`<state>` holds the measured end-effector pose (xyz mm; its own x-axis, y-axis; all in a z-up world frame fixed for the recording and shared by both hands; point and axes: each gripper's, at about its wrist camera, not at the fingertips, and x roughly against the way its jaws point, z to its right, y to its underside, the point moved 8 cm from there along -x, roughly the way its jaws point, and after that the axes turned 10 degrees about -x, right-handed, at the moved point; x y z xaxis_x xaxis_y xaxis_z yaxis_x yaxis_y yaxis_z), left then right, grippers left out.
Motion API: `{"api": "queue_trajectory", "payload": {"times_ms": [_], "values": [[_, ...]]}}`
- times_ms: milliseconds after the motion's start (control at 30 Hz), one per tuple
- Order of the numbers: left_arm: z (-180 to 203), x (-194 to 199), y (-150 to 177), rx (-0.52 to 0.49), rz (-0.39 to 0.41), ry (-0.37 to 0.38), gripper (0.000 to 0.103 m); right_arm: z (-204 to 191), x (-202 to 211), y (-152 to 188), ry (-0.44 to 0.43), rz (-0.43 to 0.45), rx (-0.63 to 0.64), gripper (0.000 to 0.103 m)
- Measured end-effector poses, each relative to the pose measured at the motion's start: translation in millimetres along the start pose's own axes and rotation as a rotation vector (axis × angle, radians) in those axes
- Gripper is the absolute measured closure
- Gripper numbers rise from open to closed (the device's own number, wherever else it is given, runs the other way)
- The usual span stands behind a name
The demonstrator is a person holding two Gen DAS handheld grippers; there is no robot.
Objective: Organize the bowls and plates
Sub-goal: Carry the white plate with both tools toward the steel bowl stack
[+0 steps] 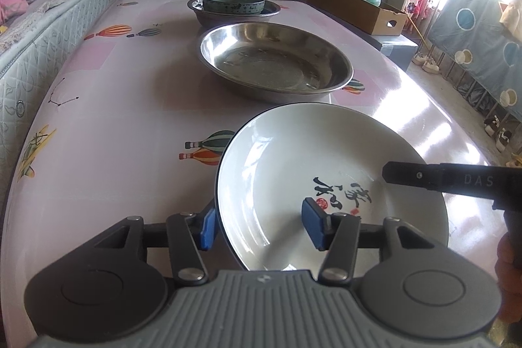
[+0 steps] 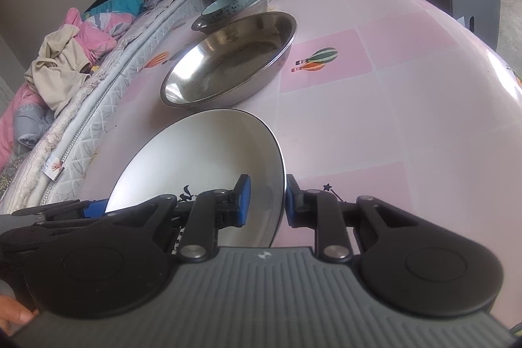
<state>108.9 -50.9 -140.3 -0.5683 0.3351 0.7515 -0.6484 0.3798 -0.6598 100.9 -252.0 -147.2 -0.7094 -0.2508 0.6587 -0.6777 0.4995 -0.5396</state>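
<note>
A white plate [image 1: 293, 172] with black calligraphy hangs tilted over the near end of the table. My right gripper [image 2: 267, 201] is shut on its right rim, one blue pad inside the plate [image 2: 195, 158] and one outside. In the left wrist view, one black finger [image 1: 411, 176] of that gripper reaches in over the rim from the right. My left gripper [image 1: 260, 225] is open astride the left rim: one pad is just outside it, the other stands well inside over the plate's face. Beyond lies a large empty steel dish [image 1: 277, 61]. Farther back a teal bowl [image 1: 233, 2] sits in a smaller steel dish [image 1: 195, 9].
The table [image 1: 114, 119] has a glossy pink cloth with balloon prints. A bed [image 1: 49, 31] piled with clothes runs along its left side. A cardboard box [image 1: 355, 8] sits on a grey cabinet past the far right corner. Floor and shoes lie to the right.
</note>
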Motion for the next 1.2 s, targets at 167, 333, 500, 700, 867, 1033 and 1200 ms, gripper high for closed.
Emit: {"api": "queue_trajectory", "payload": {"times_ms": [167,333,500,700,867,1033,1200], "values": [[3,-2,-1,-0.006,0.004,-0.008,0.043,-2,-2,1,0.018,0.019,0.043,0.083],[3,0,-1,-0.005,0.012,-0.027,0.045,-5,-3,3,0.040,0.049,0.094,0.082],[0,1,-1,0.010,0.011,-0.035,0.048,-9,-3,4,0.069,0.055,0.120,0.081],[0,2,-1,0.006,0.013,-0.051,0.050,-10,-2,6,0.073,0.058,0.129,0.081],[0,3,-2,0.014,0.008,-0.054,0.050,-12,0,6,0.080,0.056,0.130,0.081],[0,3,-2,0.023,0.004,-0.054,0.050,-13,1,5,0.082,0.059,0.131,0.081],[0,4,-4,0.034,0.002,-0.047,0.050,-13,2,1,0.083,0.064,0.132,0.081]]}}
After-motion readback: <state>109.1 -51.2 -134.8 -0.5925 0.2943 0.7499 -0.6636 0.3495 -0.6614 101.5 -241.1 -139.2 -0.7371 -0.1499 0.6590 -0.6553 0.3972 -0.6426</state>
